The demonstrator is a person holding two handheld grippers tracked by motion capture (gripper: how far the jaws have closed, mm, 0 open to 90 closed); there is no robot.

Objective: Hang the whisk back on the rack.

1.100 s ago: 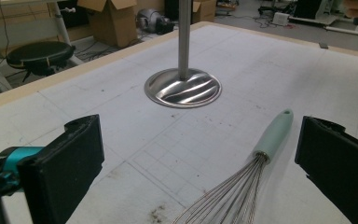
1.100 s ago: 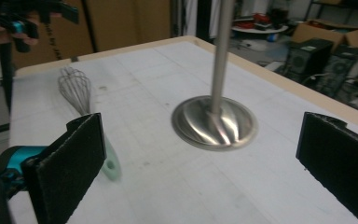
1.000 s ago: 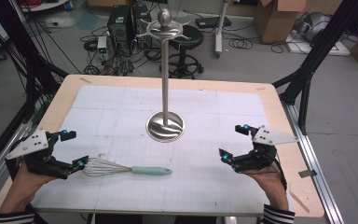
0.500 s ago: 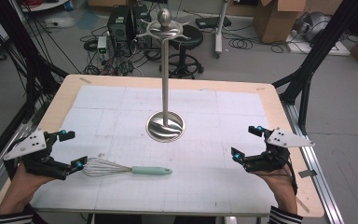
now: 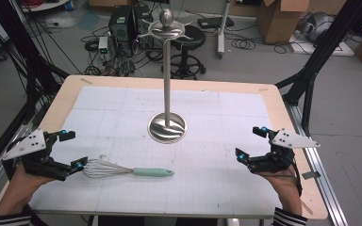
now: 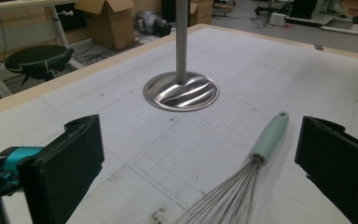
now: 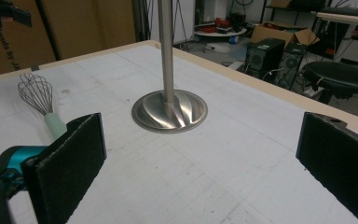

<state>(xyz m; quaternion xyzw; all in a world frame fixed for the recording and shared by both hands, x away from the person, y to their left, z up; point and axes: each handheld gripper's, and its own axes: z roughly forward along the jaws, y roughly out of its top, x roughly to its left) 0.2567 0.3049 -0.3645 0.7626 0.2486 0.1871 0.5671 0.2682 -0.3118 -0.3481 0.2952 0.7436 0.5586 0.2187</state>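
A wire whisk (image 5: 122,169) with a mint-green handle lies flat on the white mat, wires pointing left. My left gripper (image 5: 70,149) stands open just left of the wire end, and its own view has the whisk (image 6: 247,177) low between the jaws. A tall steel utensil stand (image 5: 168,84) with a round ribbed base (image 5: 167,127) rises from the mat's middle, hooks at its top. My right gripper (image 5: 250,142) is open near the right edge, holding nothing; its view takes in the stand base (image 7: 169,111) and the whisk (image 7: 39,100) at far left.
The white gridded mat (image 5: 207,108) covers a wood-edged table (image 5: 283,113). A small dark tag (image 5: 310,175) lies on the right rim. Beyond the table are a black stool (image 5: 188,35), computer cases, cables and cardboard boxes (image 5: 283,19).
My right gripper has drawn back to the right, toward the table's right edge. The left gripper and the whisk have stayed put.
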